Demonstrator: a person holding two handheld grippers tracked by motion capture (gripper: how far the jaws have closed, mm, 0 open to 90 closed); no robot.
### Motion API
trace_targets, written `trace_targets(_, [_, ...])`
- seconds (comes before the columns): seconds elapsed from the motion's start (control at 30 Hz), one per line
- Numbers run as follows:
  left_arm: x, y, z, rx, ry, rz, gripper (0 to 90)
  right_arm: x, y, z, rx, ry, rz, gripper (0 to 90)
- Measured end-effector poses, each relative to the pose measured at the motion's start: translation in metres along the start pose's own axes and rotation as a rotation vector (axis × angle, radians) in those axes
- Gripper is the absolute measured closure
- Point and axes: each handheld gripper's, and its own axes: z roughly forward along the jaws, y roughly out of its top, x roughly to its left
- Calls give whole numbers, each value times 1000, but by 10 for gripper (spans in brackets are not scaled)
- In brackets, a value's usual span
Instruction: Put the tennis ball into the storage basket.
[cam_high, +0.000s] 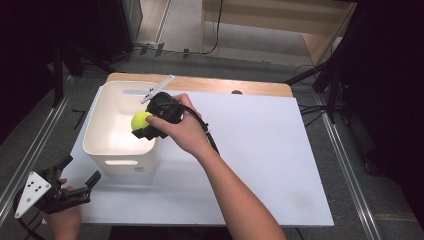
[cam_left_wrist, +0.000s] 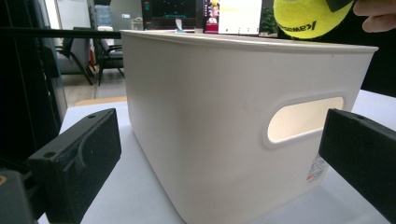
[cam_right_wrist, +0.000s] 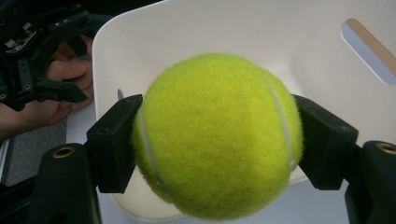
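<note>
I have the tennis ball (cam_right_wrist: 217, 135) clamped in my right gripper (cam_high: 148, 125), one black pad pressed against each side of it, so those jaws are closed on the ball. In the high view the ball (cam_high: 140, 120) hangs over the right part of the white bin (cam_high: 102, 150), just inside its right wall and above its open top, not resting on the floor of the bin. The right gripper view looks past the ball down into the bin (cam_right_wrist: 224, 28), with a handle slot in its wall at the upper right. My right hand (cam_high: 182, 131) reaches in from the near right, and the cable trails back along the forearm.

My left gripper (cam_high: 80, 189) sits low at the near left corner of the white table (cam_high: 260, 160), just near of the bin and apart from it. Its jaws stand wide apart with nothing between them; in the left gripper view they frame the bin's near wall (cam_left_wrist: 201, 130) and its oval handle cut-out, without touching either. In that same view the ball (cam_left_wrist: 308, 17) shows above the bin's rim at the upper right. The bin stands upright at the far left of the table
</note>
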Motion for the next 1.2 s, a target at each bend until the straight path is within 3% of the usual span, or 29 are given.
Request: trace_targets(1.2, [1,0,0,-3,-8,-3,0,3,-7,34,83,-5,-28,232])
